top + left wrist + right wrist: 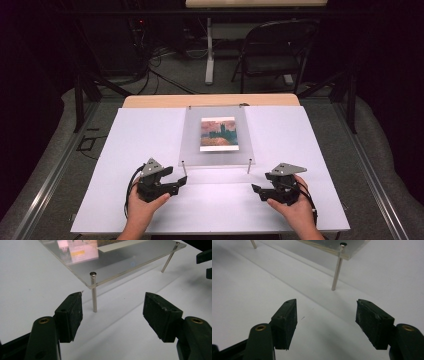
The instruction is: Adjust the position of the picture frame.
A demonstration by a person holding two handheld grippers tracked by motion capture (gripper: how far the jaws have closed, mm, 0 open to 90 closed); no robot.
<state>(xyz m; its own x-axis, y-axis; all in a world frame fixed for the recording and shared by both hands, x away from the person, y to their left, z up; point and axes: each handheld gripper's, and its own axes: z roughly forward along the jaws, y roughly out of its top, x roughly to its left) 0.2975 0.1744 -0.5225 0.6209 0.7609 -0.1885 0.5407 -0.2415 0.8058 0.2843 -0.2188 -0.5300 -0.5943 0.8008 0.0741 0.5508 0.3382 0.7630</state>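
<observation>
Both grippers, left (176,183) and right (258,190), hang released, fingers empty, each facing a near leg (94,292) of the clear stand (218,155), probably ready to grasp.

A white sheet (150,145) covers most of the desk (210,100), whose wooden edge shows along the far side. Beyond the desk, a dark folding chair (277,50) stands on the grey floor (175,75) beside a white post (210,50). Black cables (155,75) trail over the floor at the left.
</observation>
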